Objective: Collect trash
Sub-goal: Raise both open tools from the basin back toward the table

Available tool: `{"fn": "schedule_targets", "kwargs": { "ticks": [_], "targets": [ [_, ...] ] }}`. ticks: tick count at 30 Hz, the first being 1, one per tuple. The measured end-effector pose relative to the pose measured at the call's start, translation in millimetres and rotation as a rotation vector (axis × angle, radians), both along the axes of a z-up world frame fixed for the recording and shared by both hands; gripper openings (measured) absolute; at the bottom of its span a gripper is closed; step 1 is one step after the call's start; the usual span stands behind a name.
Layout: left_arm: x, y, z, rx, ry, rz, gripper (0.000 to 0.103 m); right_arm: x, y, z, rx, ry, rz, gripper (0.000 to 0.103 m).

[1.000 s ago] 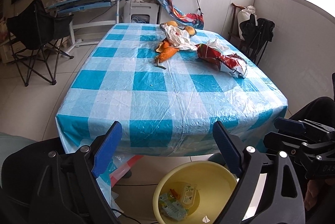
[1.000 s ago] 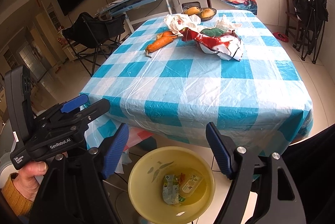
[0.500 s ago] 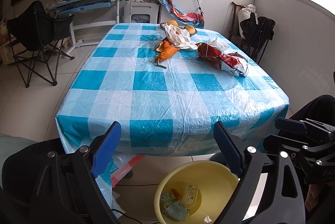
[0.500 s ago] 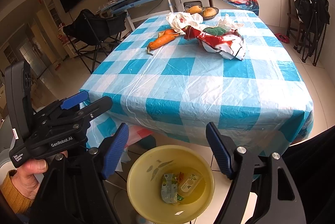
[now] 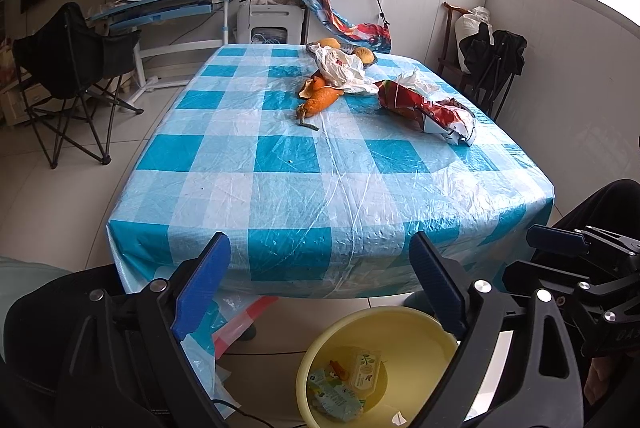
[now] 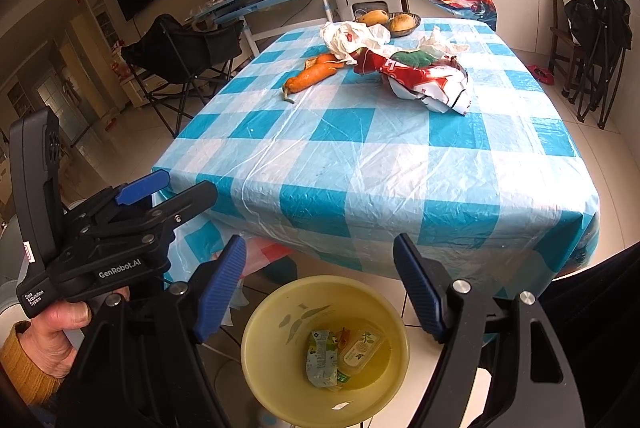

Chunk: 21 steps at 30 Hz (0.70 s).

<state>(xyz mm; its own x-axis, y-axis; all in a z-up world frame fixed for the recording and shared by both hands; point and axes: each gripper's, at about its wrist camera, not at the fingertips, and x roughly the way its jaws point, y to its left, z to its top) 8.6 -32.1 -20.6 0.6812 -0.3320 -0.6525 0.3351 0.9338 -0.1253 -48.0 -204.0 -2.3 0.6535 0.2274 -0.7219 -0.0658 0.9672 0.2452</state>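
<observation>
Left tongs point(image 5: 320, 292), right tongs point(image 6: 320, 288): spread, empty | crumpled red-and-white foil wrapper point(image 6: 424, 80): far across checked surface point(image 6: 360, 164), nearer right tongs

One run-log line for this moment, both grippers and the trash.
left gripper: open, empty | right gripper: open, empty | yellow basin: on floor, holds packets | carrot, red wrapper, white bag: on table
</observation>
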Motion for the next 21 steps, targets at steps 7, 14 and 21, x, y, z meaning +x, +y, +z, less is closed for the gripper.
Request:
{"fn": "schedule_targets", "kwargs": {
  "ticks": [7,14,21],
  "targets": [
    [-0.1,-0.1,0.2,0.0,0.0,0.0,0.088,-0.3,-0.4,0.1,0.0,-0.001,-0.001,0.073],
    [0.5,2.5,-0.7,-0.001,0.0,0.003,0.089,0.4,-2.1,0.9,0.002,-0.003,-0.004,0.073],
    [2.5,8.9,-1.4,-0.006,-0.002,0.008,0.089,2.2,-8.0,4.3,0.007,-0.017,-0.017,0.073]
  ]
}}
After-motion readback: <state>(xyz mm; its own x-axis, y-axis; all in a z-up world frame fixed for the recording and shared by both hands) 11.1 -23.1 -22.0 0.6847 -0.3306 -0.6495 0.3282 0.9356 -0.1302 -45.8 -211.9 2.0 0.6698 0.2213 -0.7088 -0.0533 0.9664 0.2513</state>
